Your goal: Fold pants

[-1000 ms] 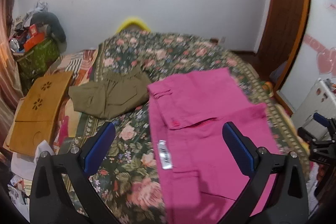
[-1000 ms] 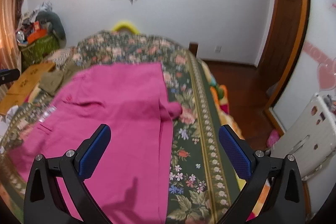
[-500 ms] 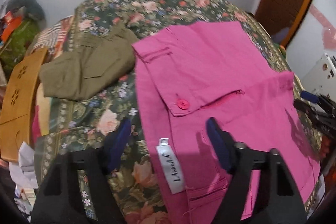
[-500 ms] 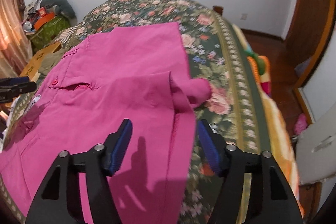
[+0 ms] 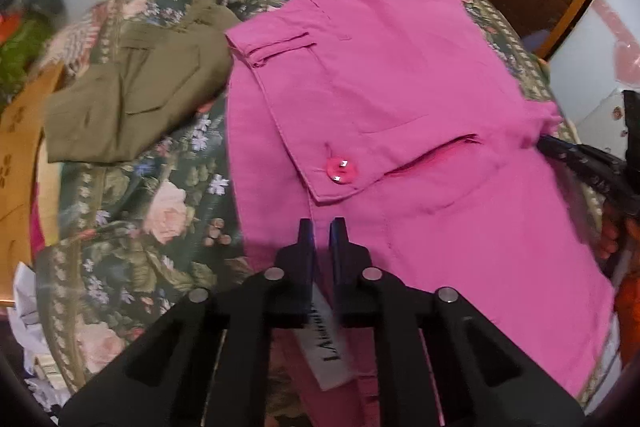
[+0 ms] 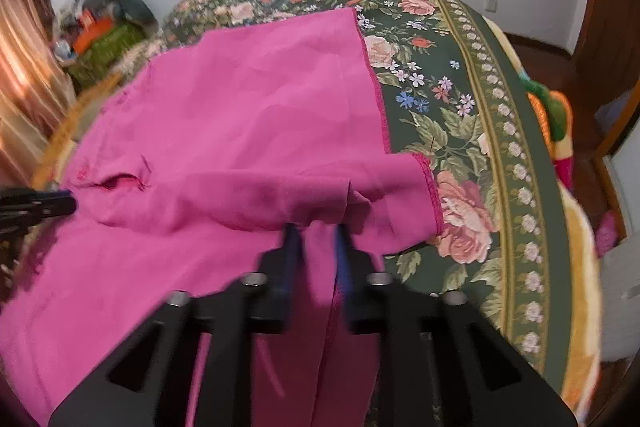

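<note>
The pink pants [image 5: 400, 99] lie flat on the flowery bed [image 5: 132, 211]. Both the left gripper [image 5: 322, 227] and right gripper [image 6: 316, 231] pinch soft, floppy, light cloth right at their tips.

Both the left claw [image 5: 322, 227] and right claw [image 6: 316, 233] have closed onto the pink pants [image 5: 400, 99].

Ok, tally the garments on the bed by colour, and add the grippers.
Pink pants: 1
Olive garment: 1
Hand-held grippers: 2, left and right, both pinching pink fabric
Total: 4
</note>
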`<action>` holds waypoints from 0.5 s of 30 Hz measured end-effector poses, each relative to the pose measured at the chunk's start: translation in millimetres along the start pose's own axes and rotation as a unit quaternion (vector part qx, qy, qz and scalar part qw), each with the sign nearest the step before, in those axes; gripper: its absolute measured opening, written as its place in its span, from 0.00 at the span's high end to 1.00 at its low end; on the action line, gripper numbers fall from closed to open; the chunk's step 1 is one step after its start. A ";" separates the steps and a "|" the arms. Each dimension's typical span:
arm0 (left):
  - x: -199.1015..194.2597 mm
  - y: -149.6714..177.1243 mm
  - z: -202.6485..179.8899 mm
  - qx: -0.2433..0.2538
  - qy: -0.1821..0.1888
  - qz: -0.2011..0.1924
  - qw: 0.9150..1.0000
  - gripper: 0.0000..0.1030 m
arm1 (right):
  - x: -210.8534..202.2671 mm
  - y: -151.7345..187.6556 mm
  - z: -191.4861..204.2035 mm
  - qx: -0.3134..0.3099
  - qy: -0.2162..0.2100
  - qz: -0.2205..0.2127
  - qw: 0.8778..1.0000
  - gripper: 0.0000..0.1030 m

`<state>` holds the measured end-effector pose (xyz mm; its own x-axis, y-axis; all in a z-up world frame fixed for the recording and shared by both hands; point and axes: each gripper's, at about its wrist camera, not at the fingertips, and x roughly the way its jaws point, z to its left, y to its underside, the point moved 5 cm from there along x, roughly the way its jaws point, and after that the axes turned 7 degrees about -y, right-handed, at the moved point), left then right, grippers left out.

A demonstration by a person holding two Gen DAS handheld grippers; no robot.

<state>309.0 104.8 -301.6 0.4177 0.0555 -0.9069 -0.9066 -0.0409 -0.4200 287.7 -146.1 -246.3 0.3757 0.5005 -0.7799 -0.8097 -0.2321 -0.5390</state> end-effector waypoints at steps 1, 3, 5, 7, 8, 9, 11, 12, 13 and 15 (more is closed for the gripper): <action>0.2 0.5 -0.8 0.007 -0.008 -0.007 1.000 0.91 | -0.9 -0.3 -1.7 0.005 -0.002 -0.004 1.000 0.94; 0.5 1.4 -1.5 0.010 -0.018 -0.008 1.000 0.91 | -2.8 2.7 -4.5 0.009 -0.005 -0.006 1.000 0.95; 0.7 0.1 -2.4 0.015 -0.028 -0.006 0.999 0.91 | -7.4 5.9 -6.2 0.014 0.000 0.001 1.000 0.95; -0.7 -1.9 0.1 0.013 -0.025 0.001 1.000 0.91 | -12.4 5.3 -7.7 0.027 -0.001 0.002 1.000 0.95; -2.4 -3.4 1.9 0.014 -0.022 0.003 1.000 0.91 | -18.0 6.4 -7.0 0.025 -0.002 0.004 1.000 0.95; -5.2 -3.4 3.3 0.013 -0.018 0.004 1.000 0.91 | -29.2 8.1 -5.8 0.017 0.005 0.000 1.000 0.95; -16.7 -3.8 8.3 0.005 0.002 -0.002 1.000 0.91 | -43.3 7.8 -6.6 0.005 0.011 -0.002 1.000 0.95; -21.6 -3.8 9.9 0.001 0.005 -0.007 1.000 0.91 | -53.4 6.1 -7.0 -0.001 0.012 -0.008 1.000 0.93; -28.4 -7.7 11.5 -0.001 0.003 -0.017 1.000 0.91 | -60.1 4.0 -6.9 -0.007 0.012 -0.013 1.000 0.91; -36.2 -14.8 11.6 0.002 -0.004 -0.032 0.999 0.91 | -66.0 -1.7 -6.9 -0.012 0.014 -0.017 1.000 0.65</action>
<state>306.6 115.0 -262.2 0.4737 0.0658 -0.8782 -0.8786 -0.0332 -0.4764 267.4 -184.4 -196.1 0.4163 0.4848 -0.7692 -0.7851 -0.2350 -0.5730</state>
